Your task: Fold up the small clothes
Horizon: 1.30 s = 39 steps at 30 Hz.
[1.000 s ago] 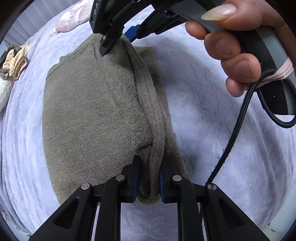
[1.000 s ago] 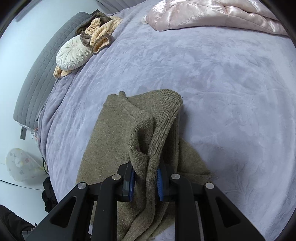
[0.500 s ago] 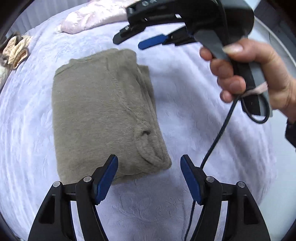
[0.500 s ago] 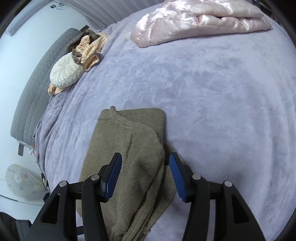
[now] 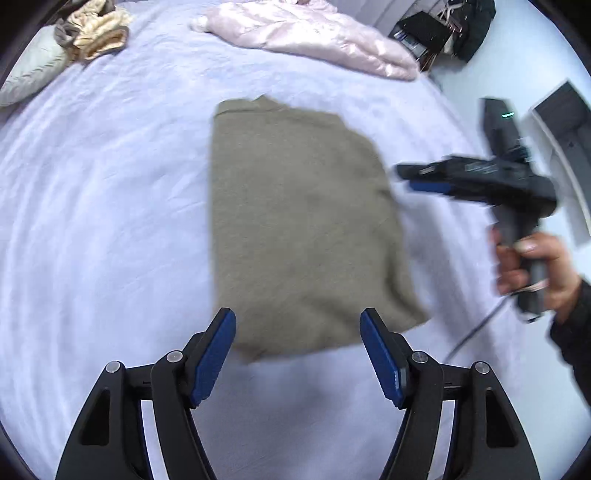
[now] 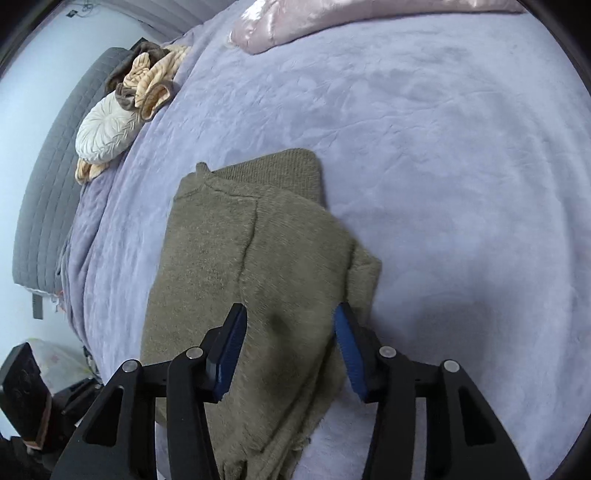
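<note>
An olive-green knitted sweater lies folded into a rough rectangle on the lilac bedspread. It also shows in the right wrist view. My left gripper is open and empty, hovering above the sweater's near edge. My right gripper is open and empty, low over the sweater's right part. In the left wrist view the right gripper is held by a hand at the sweater's right edge, blurred.
A pink satin quilt lies at the far side of the bed. A white round cushion and beige-brown clothes lie by the grey headboard. The bed edge and floor are at the right.
Both grippers opened and let go of the sweater, which dropped flat in a fold. Both grippers then pulled back and up; the right one moved to the sweater's right side.
</note>
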{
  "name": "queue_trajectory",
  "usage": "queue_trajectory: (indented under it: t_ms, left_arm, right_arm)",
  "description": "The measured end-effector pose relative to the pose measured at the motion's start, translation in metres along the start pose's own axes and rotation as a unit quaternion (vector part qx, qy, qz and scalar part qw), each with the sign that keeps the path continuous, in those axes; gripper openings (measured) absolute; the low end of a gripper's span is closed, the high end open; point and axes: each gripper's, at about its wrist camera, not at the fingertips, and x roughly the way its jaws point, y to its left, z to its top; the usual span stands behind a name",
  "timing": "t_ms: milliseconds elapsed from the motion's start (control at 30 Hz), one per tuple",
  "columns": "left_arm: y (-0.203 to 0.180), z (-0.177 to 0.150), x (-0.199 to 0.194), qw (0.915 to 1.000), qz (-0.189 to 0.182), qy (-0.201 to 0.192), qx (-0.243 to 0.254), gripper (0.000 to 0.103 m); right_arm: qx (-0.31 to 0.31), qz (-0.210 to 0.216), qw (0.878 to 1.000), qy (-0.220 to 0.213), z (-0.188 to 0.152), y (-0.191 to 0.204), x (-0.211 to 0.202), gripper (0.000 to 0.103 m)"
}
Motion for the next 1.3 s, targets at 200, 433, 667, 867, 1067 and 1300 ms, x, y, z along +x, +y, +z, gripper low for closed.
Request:
queue_trajectory:
  t_ms: [200, 433, 667, 867, 1067, 1300]
  left_arm:
    - [0.009, -0.045, 0.031, 0.9954, 0.077, 0.042, 0.037, 0.071]
    - [0.001, -0.033, 0.056, 0.9946, 0.091, 0.006, 0.049, 0.071]
    - [0.039, -0.023, 0.038, 0.9952, 0.093, -0.014, -0.026, 0.071]
    - [0.072, -0.039, 0.020, 0.9836, 0.150, -0.023, -0.097, 0.071]
    - [0.085, -0.047, 0.007, 0.9893, 0.109, -0.015, -0.096, 0.071]
    - [-0.007, -0.061, 0.017, 0.9877, 0.126, -0.023, 0.090, 0.071]
  right_arm:
    - [-0.020, 0.053, 0.998, -0.013, -0.064, 0.030, -0.036, 0.067]
    - [-0.041, 0.040, 0.998, 0.017, -0.129, 0.056, -0.005, 0.068]
    - [-0.047, 0.032, 0.998, -0.002, -0.132, 0.057, -0.002, 0.008]
    - [-0.040, 0.038, 0.998, -0.031, -0.134, 0.053, -0.034, 0.007]
    - [-0.007, 0.003, 1.000, 0.006, -0.143, 0.032, -0.011, 0.007]
    - [0.015, 0.064, 0.997, -0.031, -0.139, 0.045, -0.030, 0.007]
